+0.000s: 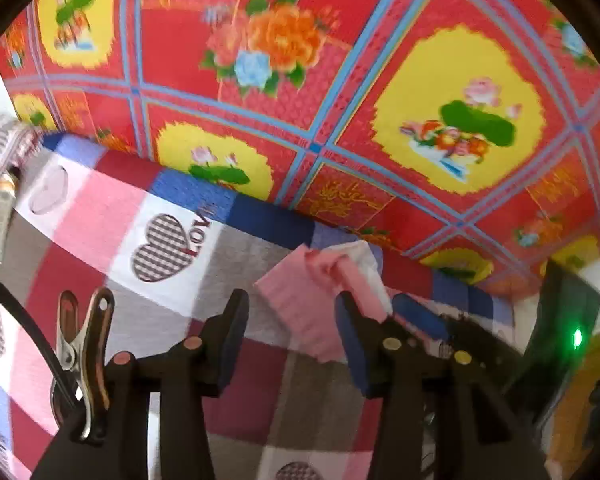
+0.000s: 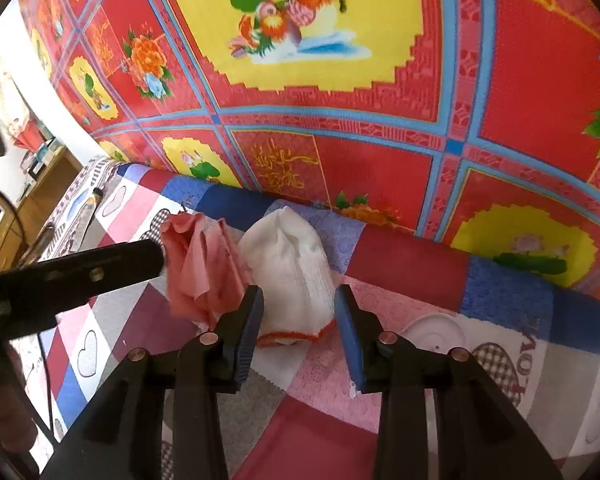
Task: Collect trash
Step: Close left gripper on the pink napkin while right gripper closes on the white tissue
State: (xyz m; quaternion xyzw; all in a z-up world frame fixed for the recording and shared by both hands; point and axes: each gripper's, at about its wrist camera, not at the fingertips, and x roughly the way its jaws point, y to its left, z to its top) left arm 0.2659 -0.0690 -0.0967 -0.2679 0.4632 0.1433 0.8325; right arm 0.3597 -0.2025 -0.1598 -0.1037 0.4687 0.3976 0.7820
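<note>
A crumpled pink tissue (image 1: 300, 300) lies on the plaid blanket (image 1: 236, 264), just ahead of my left gripper (image 1: 294, 340) and against its right fingertip. That gripper is open, its fingers wide apart. In the right wrist view the pink tissue (image 2: 204, 268) touches the tip of the left gripper's black finger (image 2: 100, 268). Beside it stands a white tissue (image 2: 296, 276) with an orange edge. My right gripper (image 2: 300, 320) is open around it, one finger on each side. A corner of the white tissue (image 1: 360, 256) peeks out behind the pink one.
A red, yellow and blue floral sheet (image 2: 380, 100) rises as a wall right behind the blanket. A white round lid (image 2: 436, 332) lies at the right. A bottle (image 1: 0, 220) lies at the far left. Wooden furniture (image 2: 40, 192) stands beyond the bed's left end.
</note>
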